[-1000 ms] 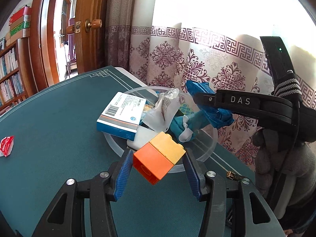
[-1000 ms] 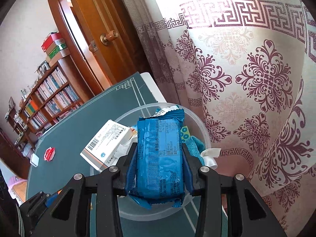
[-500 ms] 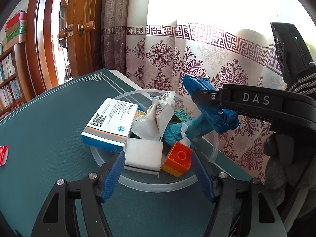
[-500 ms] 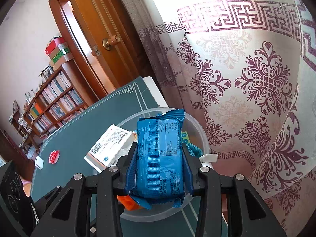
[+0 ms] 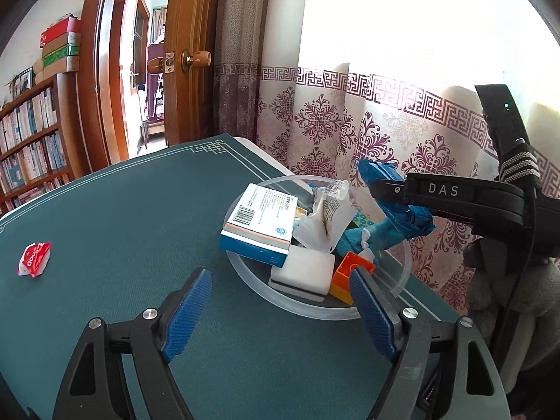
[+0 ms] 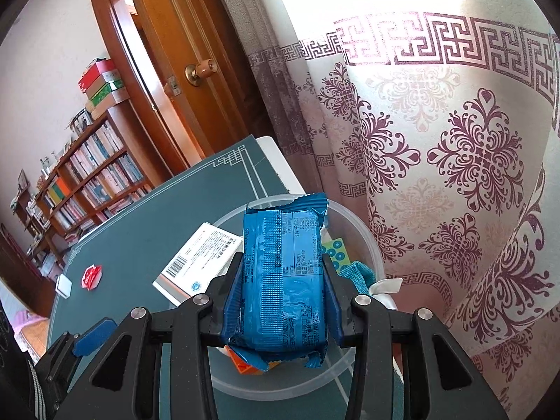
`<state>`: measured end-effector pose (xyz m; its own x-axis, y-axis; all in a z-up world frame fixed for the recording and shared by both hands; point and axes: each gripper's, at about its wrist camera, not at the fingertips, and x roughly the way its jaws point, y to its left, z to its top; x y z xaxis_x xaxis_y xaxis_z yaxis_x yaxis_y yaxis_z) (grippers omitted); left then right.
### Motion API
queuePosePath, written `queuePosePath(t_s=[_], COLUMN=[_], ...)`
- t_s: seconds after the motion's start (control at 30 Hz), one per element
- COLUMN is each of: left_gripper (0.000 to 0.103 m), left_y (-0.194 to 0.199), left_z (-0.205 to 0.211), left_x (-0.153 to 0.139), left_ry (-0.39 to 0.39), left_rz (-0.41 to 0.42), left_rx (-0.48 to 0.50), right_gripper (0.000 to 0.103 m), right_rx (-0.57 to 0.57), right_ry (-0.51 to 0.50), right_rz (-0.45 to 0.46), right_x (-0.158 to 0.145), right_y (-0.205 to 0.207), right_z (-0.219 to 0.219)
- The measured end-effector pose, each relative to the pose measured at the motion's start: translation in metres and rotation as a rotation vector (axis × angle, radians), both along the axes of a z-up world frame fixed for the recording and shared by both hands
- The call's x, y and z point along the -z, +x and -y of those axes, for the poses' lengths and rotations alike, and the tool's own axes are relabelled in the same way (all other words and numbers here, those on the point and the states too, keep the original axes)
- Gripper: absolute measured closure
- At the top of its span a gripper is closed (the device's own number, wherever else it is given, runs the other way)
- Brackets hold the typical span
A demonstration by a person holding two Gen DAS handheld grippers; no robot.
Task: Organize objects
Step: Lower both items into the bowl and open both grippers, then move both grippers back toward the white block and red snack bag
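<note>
Two grippers: our right gripper (image 6: pixel 281 288) clenches blue snack packet (image 6: pixel 283 273) above clear bowl (image 5: pixel 399 280), hiding most contents. Our left gripper (image 5: pixel 280 299) opening, empty; orange block (image 5: pixel 350 274) in bowl, half hidden, lower right. Open table (image 5: pixel 122 217) left.

Left gripper (image 5: pixel 280 301) jaws opening, nothing between; right gripper (image 6: pixel 283 301) clamped, tilted downward

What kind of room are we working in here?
Likely a home study or living room: a packed bookshelf, a wooden door and patterned curtains around a green-covered table.
</note>
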<state>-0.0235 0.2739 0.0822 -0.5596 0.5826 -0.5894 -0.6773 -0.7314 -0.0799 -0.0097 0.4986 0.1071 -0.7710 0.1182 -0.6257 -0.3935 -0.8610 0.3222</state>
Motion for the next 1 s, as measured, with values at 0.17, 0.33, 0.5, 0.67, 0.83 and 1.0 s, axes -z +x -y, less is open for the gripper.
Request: queuePosePath(t_s=[0.17, 0.33, 0.5, 0.67, 0.83, 1.0], left_gripper=[0.017, 0.017, 0.017, 0.017, 0.016, 0.016], left_y=[-0.004, -0.01, -0.011, -0.015, -0.021, -0.021], left_z=[0.017, 0.036, 0.057, 0.08, 0.098, 0.109], left_x=[-0.001, -0.003, -0.005, -0.004, -0.001, -0.003], left_ry=[0.012, 0.04, 0.064, 0.081, 0.091, 0.101], left_rz=[0.001, 0.013, 0.009, 0.013, 0.024, 0.017], left_rx=[-0.027, -0.063, -0.089, -0.124, -0.156, -0.17], right_gripper=[0.059, 0.052, 0.052, 0.052, 0.052, 0.052], right_rx=[0.007, 0.005, 0.0, -0.012, -0.061, -0.13], right_ry=[-0.121, -0.121, -0.066, 0.037, 0.148, 0.177], right_rz=[0.061, 0.062, 0.065, 0.084, 0.127, 0.169], right_x=[0.011, 0.008, 0.002, 0.001, 0.007, 0.018], right_y=[-0.006, -0.005, 0.003, 0.022, 0.044, 0.039], right_z=[-0.008, -0.003, 0.007, 0.022, 0.044, 0.062])
